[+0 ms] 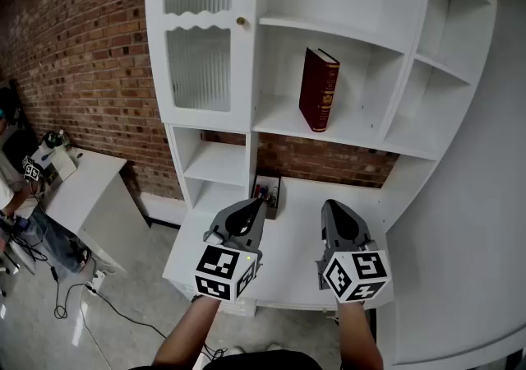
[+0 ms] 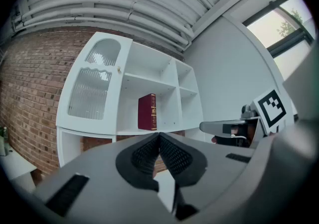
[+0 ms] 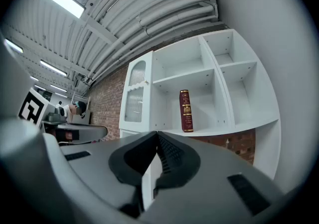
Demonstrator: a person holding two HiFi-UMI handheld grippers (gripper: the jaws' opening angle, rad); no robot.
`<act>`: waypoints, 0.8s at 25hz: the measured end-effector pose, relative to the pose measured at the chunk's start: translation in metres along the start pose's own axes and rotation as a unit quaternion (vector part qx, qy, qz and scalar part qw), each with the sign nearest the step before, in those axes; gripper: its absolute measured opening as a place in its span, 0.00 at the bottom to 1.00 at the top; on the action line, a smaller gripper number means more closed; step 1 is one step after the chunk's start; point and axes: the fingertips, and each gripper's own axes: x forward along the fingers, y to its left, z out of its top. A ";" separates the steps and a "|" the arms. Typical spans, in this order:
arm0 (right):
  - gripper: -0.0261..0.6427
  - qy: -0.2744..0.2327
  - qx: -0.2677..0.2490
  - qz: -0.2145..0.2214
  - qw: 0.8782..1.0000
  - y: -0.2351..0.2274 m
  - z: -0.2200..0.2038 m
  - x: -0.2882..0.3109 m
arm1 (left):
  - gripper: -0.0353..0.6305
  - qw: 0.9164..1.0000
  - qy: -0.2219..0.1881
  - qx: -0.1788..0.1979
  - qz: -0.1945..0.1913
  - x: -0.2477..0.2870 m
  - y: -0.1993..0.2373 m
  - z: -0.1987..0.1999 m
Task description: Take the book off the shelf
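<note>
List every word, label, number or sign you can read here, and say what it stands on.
Book spine: gold lettering, too small to read.
Left marker cube: black-and-white square pattern, no words.
Right marker cube: black-and-white square pattern, no words.
No other text can be read in any view.

- The left gripper (image 2: pixel 159 136) has its jaws closed, tips touching.
- A red book (image 2: pixel 147 112) stands upright on the white shelf (image 2: pixel 164 84), well beyond.
- The right gripper (image 2: pixel 204 127) pokes in from the right.
</note>
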 end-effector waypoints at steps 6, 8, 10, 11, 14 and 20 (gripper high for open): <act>0.07 -0.005 0.005 -0.002 1.000 0.008 0.001 -0.004 | 0.08 1.000 0.000 0.000 -0.003 -0.008 0.002 0.000; 0.07 -0.005 0.003 -0.003 1.000 0.012 0.002 -0.005 | 0.08 1.000 0.000 -0.002 -0.004 -0.012 0.003 0.001; 0.07 -0.008 0.001 -0.002 1.000 0.018 0.004 -0.009 | 0.08 1.000 0.000 -0.004 -0.007 -0.016 0.004 0.000; 0.07 -0.009 -0.001 -0.002 1.000 0.021 0.005 -0.011 | 0.08 1.000 -0.001 -0.004 -0.008 -0.018 0.004 0.000; 0.07 -0.011 -0.016 -0.002 1.000 0.031 0.006 -0.016 | 0.08 1.000 -0.001 -0.006 -0.012 -0.026 0.004 -0.001; 0.07 -0.017 -0.016 -0.002 1.000 0.047 0.005 -0.027 | 0.08 1.000 -0.003 -0.011 -0.019 -0.047 0.004 -0.003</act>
